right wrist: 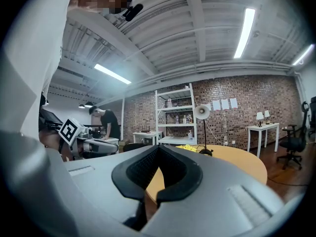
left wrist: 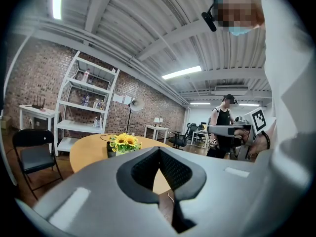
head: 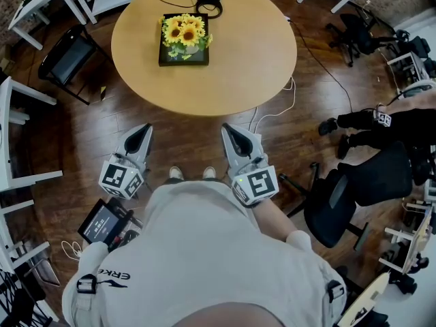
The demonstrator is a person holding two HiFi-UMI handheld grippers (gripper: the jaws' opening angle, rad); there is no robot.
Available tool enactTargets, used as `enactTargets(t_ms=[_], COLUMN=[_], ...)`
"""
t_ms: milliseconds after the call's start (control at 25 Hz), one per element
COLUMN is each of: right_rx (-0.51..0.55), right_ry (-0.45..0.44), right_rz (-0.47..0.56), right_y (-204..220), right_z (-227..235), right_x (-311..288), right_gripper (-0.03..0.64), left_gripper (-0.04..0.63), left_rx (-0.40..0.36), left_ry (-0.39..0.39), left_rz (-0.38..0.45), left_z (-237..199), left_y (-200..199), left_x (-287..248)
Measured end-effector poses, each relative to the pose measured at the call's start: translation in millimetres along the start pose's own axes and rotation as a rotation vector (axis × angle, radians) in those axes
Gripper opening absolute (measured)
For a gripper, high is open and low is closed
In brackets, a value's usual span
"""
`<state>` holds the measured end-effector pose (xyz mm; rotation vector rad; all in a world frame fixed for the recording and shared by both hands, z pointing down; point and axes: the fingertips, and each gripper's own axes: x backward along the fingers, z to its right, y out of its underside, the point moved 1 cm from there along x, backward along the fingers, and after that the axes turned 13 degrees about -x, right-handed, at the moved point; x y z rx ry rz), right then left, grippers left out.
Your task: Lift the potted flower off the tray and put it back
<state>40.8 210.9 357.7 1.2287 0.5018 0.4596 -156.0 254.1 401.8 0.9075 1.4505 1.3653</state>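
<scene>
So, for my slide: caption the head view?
Left claw and right claw shut, short of table; potted flower on its tray.

L gripper (left wrist: 159, 149) jaws closed, empty; potted flower (left wrist: 124, 143) on round table (left wrist: 86, 153) beyond, black chair (left wrist: 34, 154) at left.

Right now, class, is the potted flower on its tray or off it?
On it: the potted flower sits in the black tray on the round table.
</scene>
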Motion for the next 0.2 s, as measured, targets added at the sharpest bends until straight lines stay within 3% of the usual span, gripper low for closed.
enactTargets(t_ms=[200], right_rx=[0.001], right_ry=[-0.002], right_rz=[-0.001], right_y=[-1.9], right_z=[0.1], right_x=[-4.7], right_gripper=[0.012], left_gripper=[0.002], left_rx=[-0.001], left_ry=[0.002], left_rz=[-0.003], left_z=[-4.0], left_y=[-0.9], left_x=[-2.6])
